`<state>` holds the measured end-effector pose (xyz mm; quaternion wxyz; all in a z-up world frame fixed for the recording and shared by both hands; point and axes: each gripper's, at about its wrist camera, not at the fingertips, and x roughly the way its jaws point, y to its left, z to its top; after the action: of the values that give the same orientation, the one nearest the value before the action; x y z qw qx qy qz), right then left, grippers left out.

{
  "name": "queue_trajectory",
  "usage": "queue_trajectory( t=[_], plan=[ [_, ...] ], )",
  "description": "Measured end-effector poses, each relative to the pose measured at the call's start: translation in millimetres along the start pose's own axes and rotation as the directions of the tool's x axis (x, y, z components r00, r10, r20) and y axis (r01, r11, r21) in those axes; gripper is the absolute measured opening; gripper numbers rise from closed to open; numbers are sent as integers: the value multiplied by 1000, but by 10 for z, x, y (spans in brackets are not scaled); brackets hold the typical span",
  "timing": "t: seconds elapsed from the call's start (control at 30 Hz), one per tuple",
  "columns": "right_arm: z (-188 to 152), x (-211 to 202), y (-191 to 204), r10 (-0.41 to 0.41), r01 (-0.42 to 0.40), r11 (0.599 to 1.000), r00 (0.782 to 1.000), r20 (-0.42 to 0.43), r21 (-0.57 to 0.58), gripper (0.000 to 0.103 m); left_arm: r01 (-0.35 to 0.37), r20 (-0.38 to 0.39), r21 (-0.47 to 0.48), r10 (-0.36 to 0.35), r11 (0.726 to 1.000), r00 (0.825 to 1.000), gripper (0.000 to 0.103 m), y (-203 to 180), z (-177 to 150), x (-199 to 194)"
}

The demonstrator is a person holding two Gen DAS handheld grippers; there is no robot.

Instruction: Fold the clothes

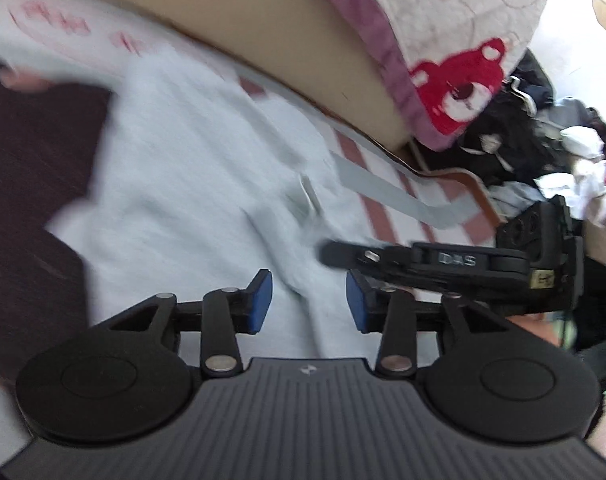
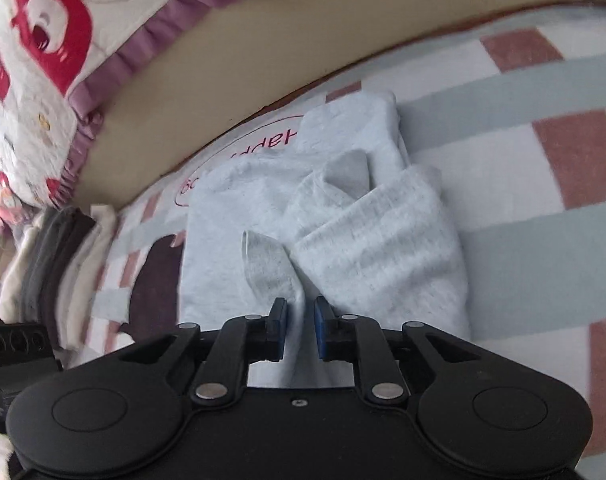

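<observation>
Grey sweatshirt (image 2: 343,232) sits pinched at a ridge in my right gripper (image 2: 301,326). My left gripper (image 1: 308,300) hovers spread, empty. Such a thin bite could slip when lifted, undoing the fold.

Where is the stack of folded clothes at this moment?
In the right wrist view, the stack of folded beige, grey and white clothes sits at the far left edge, on the checked blanket, left of the light grey sweatshirt and below the bear-print quilt.

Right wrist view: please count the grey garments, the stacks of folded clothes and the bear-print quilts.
Grey garment: 1
Stack of folded clothes: 1
Bear-print quilt: 1
Total: 3
</observation>
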<state>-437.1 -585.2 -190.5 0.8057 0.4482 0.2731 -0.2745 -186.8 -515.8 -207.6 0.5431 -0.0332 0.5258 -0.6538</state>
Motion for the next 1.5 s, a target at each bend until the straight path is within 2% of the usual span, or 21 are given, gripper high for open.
queue_trajectory(
  t=[0.1,0.2,0.27,0.3,0.37,0.4,0.47,0.57,0.7,0.77,0.87,0.9,1.0,1.03,1.17,1.27,1.33,1.4,1.43,1.47,1.5],
  plan=[
    [11,-20,-67,14,-14,1000,1000,0,3,11,28,-73,-36,-31,999,997,39,-22,-123,220],
    [43,73,-207,61,-62,994,998,8,85,8,27,-84,-23,-28,999,996,33,-98,-214,289],
    [24,41,-251,112,-117,986,992,54,116,23,10,-82,-18,-12,1000,997,2,-173,-262,274],
    [-5,-37,-243,140,-149,983,986,88,110,26,-16,-72,-21,14,1000,997,1,-238,-273,199],
    [-79,-255,-176,188,-198,978,971,151,59,51,-67,-51,-28,65,997,997,1,-369,-294,48],
    [-114,-367,-142,195,-202,979,967,162,29,54,-92,-41,-32,91,995,995,1,-434,-304,-27],
    [-191,-534,-80,165,-161,986,975,151,-41,54,-180,-49,-55,177,982,983,1,-512,-353,-208],
    [-375,-628,38,27,-8,977,996,88,-211,54,-304,-87,-81,297,949,951,1,-486,-493,-291],
    [-701,-572,164,-200,170,889,979,-28,-424,55,-396,-143,-86,382,914,913,3,-451,-575,-297],
    [-876,-563,243,-262,211,837,965,-32,-506,56,-401,-110,-77,392,913,913,4,-472,-544,-338],
    [-1032,-618,351,-316,263,772,949,9,-578,57,-383,-59,-81,379,920,924,33,-481,-485,-394],
    [-1021,-650,365,-319,266,774,948,8,-575,57,-371,-48,-88,368,925,929,42,-473,-465,-405],
    [-1011,-767,444,-302,257,757,953,27,-601,57,-339,-80,-90,333,936,940,44,-470,-495,-392],
    [-1015,-814,482,-286,248,743,957,40,-622,57,-359,-89,-78,352,930,932,44,-473,-509,-396],
    [-1124,-858,662,-142,126,681,989,39,-721,57,-486,-52,44,488,873,871,45,-541,-491,-473],
    [-1198,-554,748,-118,73,691,993,-12,-719,57,-577,10,145,582,804,813,56,-627,-495,-596],
    [-1239,-279,818,-176,109,700,984,-23,-706,56,-592,16,144,596,793,803,57,-596,-504,-705],
    [-1254,-133,866,-204,138,707,979,-13,-693,43,-596,11,123,600,793,800,57,-541,-514,-801],
    [-1228,-124,868,-196,137,732,980,-15,-668,19,-596,5,107,599,796,801,57,-510,-517,-829],
    [-1141,-167,806,-155,103,801,987,-39,-590,7,-593,2,92,595,800,804,57,-480,-517,-852],
    [-1024,-220,697,-95,51,880,993,-70,-472,7,-584,1,76,585,808,811,57,-456,-514,-865]
  ],
)
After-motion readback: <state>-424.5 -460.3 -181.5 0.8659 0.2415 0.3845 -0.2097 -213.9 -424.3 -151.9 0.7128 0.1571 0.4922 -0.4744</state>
